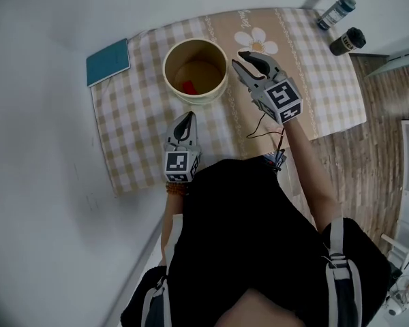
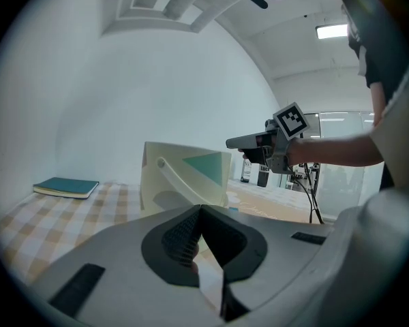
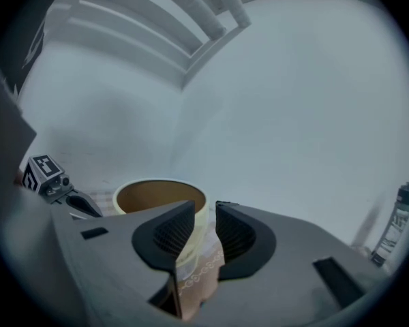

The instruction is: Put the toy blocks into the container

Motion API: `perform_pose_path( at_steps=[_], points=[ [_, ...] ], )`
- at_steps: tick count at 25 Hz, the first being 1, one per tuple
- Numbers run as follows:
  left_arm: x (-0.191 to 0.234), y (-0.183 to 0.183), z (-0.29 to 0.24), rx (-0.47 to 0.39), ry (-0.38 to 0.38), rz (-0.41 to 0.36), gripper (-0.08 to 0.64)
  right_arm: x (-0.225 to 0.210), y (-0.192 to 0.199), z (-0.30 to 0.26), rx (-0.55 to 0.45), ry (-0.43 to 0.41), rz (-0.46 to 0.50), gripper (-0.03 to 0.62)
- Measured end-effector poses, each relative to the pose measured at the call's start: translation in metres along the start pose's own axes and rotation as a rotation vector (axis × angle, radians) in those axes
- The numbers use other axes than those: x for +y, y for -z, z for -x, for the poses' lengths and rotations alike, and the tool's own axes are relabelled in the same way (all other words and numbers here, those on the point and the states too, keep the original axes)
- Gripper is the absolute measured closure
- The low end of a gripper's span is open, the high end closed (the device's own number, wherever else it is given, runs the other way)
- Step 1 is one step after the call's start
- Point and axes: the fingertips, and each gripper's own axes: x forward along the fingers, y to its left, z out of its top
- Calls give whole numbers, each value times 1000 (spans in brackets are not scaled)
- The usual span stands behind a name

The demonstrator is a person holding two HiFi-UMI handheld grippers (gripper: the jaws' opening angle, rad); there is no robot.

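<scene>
One red block [image 1: 189, 86] lay on the bottom of the container [image 1: 199, 98], a round cream tub standing upright on a checked cloth [image 1: 140, 131]; no other block showed in any view. The right gripper [image 1: 238, 58] was held in the air just beside the tub's right side, about level with its rim and tipped slightly down, the person's bare forearm [image 1: 307, 162] stretched out behind it. Its fingers [image 3: 174, 234] stood apart with only the tub's rim and the cloth seen through the gap, nothing between them. The left gripper [image 1: 188, 116] was held low on the near side of the tub, pointing toward it and a little downward, apart from its wall. Its fingers [image 2: 180, 237] met at the tips and held nothing. One teal book [image 1: 108, 61] lay at the cloth's far left corner, partly on it. Two dark bottles [image 1: 337, 12] [image 1: 347, 41] stood upright near each other by the far right corner.
</scene>
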Motion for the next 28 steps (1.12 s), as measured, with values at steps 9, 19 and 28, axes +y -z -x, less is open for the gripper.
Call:
perform_pose_path(
  at_steps=[9, 19, 28],
  points=[
    [-8, 5, -4, 21, 21, -4, 569, -54, 76, 34, 121, 116, -96, 488],
    [-15, 7, -10, 27, 29, -4, 569, -33, 148, 24, 266, 56, -90, 481],
    [-12, 8, -4, 30, 12, 0, 569, -10, 189, 12, 383, -31, -57, 422]
  ],
)
